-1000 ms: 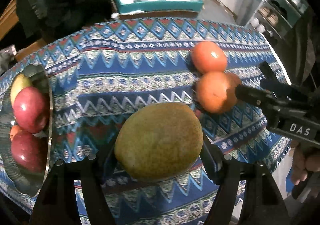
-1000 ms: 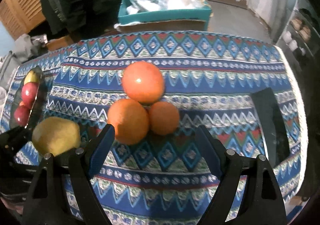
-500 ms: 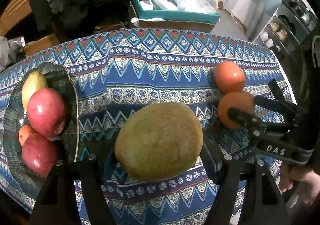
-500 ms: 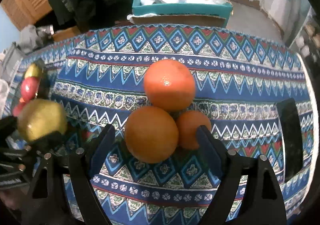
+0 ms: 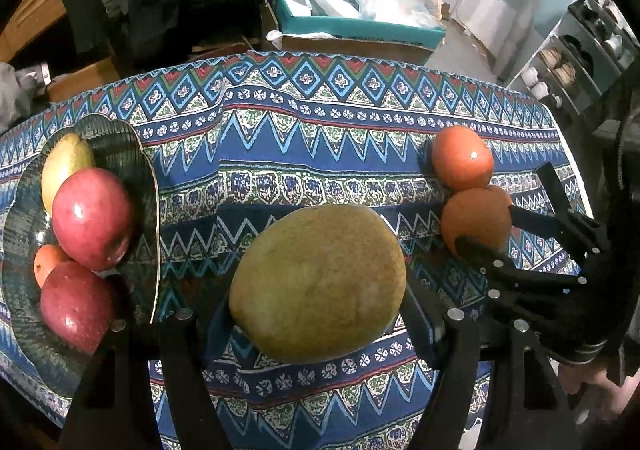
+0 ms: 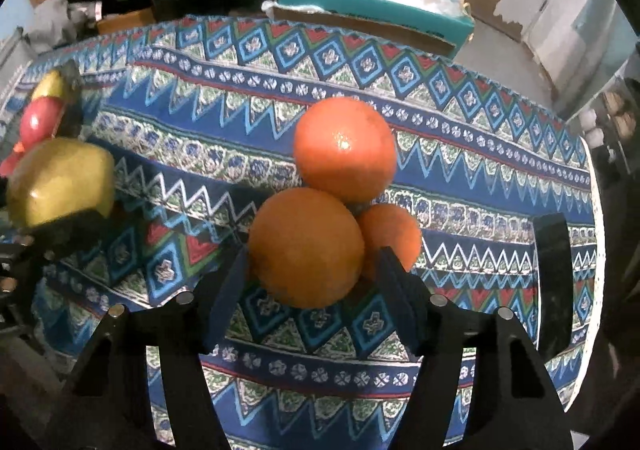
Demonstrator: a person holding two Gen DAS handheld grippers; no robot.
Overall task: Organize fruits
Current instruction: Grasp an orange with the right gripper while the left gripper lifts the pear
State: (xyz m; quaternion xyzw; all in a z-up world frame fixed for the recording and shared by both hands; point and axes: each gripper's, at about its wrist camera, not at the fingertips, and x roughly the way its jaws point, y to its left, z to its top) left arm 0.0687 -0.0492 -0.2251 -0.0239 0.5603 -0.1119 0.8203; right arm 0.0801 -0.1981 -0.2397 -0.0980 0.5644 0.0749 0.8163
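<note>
My left gripper (image 5: 316,314) is shut on a yellow-green mango (image 5: 318,284) and holds it above the patterned tablecloth (image 5: 280,154); the mango also shows in the right wrist view (image 6: 60,182). A dark glass plate (image 5: 140,186) at the left holds two red apples (image 5: 92,218), a yellow fruit (image 5: 66,166) and a small orange. My right gripper (image 6: 310,270) has its fingers on both sides of the nearest orange (image 6: 306,246), which rests on the cloth against a bigger orange (image 6: 344,148) and a small one (image 6: 394,234).
A dark flat phone-like object (image 6: 554,278) lies near the table's right edge. Behind the table stands a teal box (image 5: 352,26) with plastic bags. Shelves (image 5: 580,46) stand at the far right.
My left gripper has risen and pulled back with the mango, so the plate shows more fully. My right gripper has moved in and narrowed around the nearest orange.
</note>
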